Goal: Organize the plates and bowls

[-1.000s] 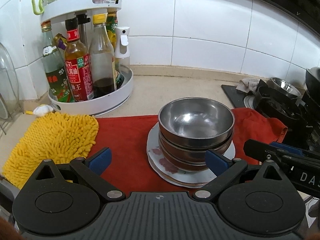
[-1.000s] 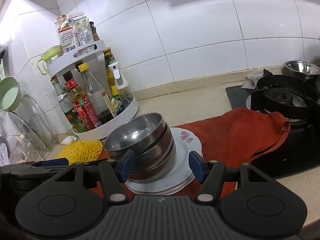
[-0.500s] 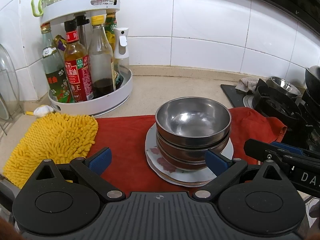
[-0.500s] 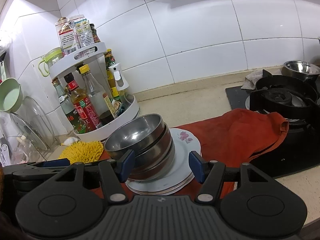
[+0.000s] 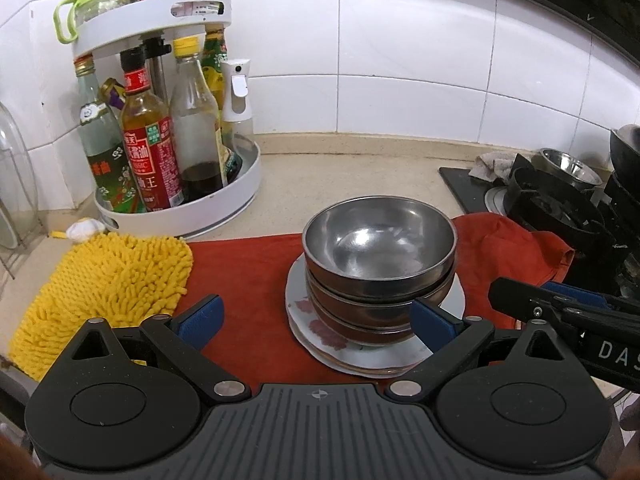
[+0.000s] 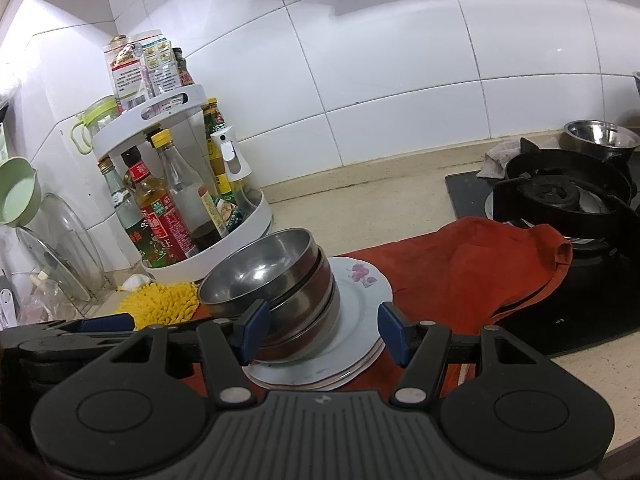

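Note:
Three nested steel bowls (image 5: 380,256) stand on a small pile of white flowered plates (image 5: 360,362), which rests on a red cloth (image 5: 248,276). My left gripper (image 5: 316,320) is open just short of the pile, its right pad in front of the lowest bowl and nothing between the pads. In the right wrist view the bowls (image 6: 272,276) sit toward the left side of the plates (image 6: 360,292). My right gripper (image 6: 323,331) is open near the pile's front right. Its left pad overlaps the bowls in the picture and its right pad overlaps the plates' edge. Neither pad presses on anything.
A two-tier white turntable rack (image 5: 176,200) of sauce bottles stands at the back left. Beside it lies a yellow chenille mat (image 5: 108,288). A black gas stove (image 6: 560,208) fills the right, with another steel bowl (image 6: 600,136) behind it. Glass lids (image 6: 60,248) lean at far left.

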Demonstrator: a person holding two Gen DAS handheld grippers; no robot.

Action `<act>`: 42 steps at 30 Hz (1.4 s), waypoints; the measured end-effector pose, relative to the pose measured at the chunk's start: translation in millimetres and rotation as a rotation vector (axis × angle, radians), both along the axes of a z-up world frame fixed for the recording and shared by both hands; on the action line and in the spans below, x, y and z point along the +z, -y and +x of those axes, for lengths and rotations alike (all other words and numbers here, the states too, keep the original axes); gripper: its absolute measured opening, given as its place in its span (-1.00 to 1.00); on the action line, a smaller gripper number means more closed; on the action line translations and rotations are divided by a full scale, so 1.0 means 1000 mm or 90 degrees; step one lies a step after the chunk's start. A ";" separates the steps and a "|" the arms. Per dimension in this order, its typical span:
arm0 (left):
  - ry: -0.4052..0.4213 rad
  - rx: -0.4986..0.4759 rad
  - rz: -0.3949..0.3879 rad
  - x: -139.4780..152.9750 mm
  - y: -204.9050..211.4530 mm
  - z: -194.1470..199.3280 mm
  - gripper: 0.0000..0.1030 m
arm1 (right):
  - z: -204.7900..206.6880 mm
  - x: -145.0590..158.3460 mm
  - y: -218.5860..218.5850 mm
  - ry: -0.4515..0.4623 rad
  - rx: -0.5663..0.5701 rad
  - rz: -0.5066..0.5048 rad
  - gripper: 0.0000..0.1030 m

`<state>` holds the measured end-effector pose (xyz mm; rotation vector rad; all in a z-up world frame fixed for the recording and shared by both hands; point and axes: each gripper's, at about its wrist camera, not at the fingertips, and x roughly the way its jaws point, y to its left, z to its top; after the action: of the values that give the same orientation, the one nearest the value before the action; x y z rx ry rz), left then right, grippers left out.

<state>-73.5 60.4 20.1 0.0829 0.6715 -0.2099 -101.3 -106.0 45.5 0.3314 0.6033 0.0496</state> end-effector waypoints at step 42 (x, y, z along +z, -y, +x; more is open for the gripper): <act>0.009 0.001 0.012 0.007 -0.004 -0.003 0.96 | 0.000 0.001 0.001 0.002 -0.014 -0.007 0.11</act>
<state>-76.2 63.9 26.8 0.1012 0.6597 -0.2017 -101.4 -106.7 46.8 0.3272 0.5962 0.0265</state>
